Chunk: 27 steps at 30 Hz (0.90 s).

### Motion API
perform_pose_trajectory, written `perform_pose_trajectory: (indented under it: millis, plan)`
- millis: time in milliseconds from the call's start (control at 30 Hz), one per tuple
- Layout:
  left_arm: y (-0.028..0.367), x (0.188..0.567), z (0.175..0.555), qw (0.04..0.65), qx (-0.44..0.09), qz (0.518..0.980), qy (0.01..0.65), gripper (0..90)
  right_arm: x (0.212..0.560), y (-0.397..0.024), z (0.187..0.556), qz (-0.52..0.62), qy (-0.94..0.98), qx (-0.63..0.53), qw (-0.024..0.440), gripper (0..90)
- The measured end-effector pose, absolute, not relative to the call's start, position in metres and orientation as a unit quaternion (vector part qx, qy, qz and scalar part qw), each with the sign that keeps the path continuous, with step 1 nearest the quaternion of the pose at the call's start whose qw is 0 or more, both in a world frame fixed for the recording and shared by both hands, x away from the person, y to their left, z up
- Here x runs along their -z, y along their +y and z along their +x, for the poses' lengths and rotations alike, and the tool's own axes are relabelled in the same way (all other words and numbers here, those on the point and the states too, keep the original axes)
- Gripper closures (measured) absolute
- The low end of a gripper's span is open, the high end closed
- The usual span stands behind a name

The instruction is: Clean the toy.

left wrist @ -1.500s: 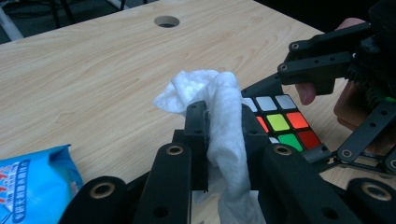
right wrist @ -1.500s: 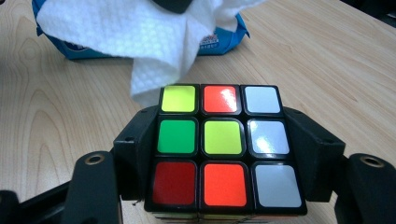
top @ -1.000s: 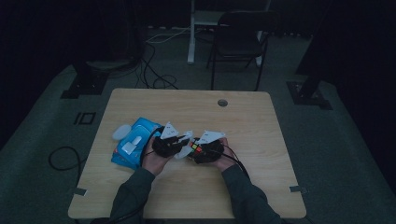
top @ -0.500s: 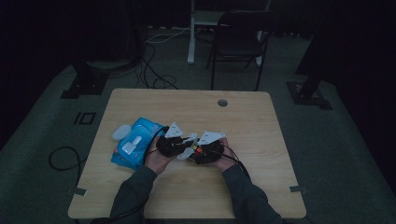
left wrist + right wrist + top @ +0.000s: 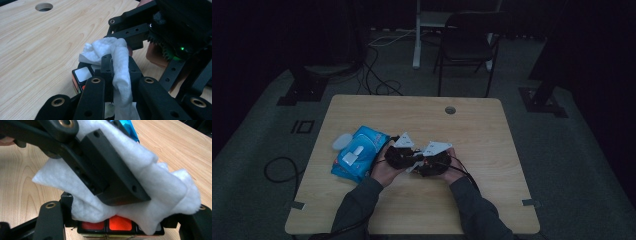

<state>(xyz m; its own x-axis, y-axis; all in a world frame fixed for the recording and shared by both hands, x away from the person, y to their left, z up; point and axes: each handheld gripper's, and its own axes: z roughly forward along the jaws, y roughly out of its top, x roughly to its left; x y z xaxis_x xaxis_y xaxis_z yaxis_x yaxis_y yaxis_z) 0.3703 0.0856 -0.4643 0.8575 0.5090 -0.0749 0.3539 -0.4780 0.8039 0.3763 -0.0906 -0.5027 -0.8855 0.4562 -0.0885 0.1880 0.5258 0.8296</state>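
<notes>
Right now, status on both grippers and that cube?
Left gripper shut on white wipe, pressed onto puzzle cube. Right gripper shut on cube. Blue wipe pack beside left hand, clear of the work.

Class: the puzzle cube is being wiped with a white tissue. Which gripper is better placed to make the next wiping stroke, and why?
Probably the left gripper: its jaws pinch the white tissue and press it onto the puzzle cube. The right gripper clamps the cube, so it should hold steady.

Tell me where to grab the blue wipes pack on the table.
Grip the wipes pack across its narrow width, claw coming straight down from above. It lies flat on the table, so only the top and edges are exposed. Stay off the white flap in the middle; it looks loose.
</notes>
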Motion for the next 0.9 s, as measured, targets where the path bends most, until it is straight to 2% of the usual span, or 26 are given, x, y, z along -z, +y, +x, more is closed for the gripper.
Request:
perform_pose_trajectory:
  millis: [900]
  plan:
    - [0.0885,0.4623,0.3703,0.444,-0.092,0.856,0.247,82.5,0.5018,-0.0908,0.3756,0.188,0.859,-0.452,0.148,34.4]
